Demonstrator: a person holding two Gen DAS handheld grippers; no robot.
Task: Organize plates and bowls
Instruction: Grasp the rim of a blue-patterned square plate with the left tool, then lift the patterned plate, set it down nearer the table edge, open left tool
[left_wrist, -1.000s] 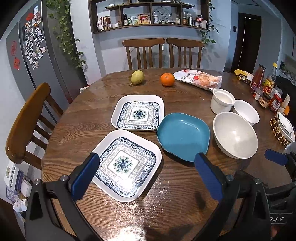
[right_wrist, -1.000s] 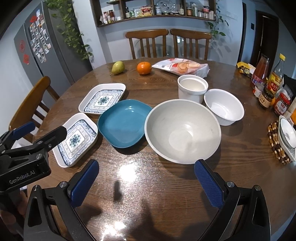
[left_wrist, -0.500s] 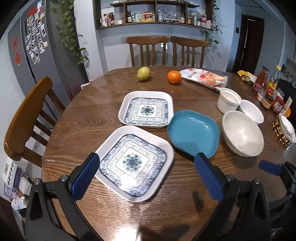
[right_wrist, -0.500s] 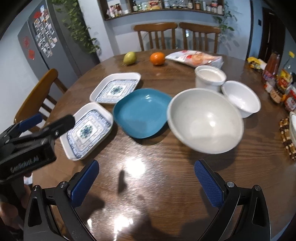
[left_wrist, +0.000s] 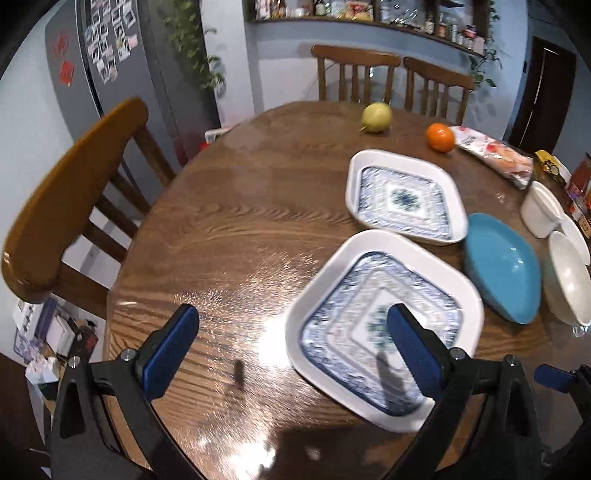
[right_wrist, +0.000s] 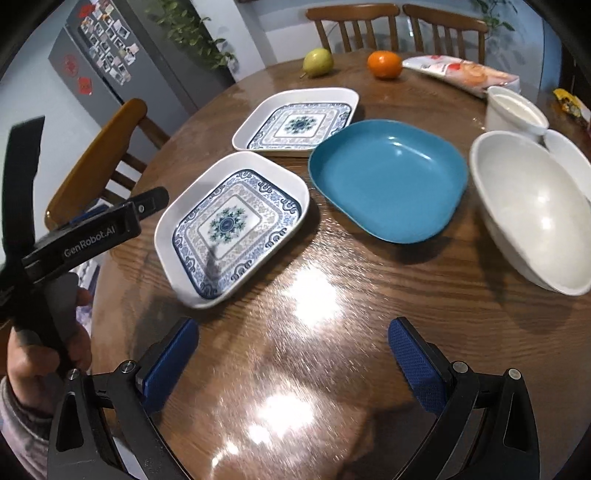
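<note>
— Where are the dishes?
— On the tabletop: two patterned square plates, a blue plate and a white bowl side by side.
— The grippers?
— The left gripper and the right gripper both hover with fingers spread wide, holding nothing.
</note>
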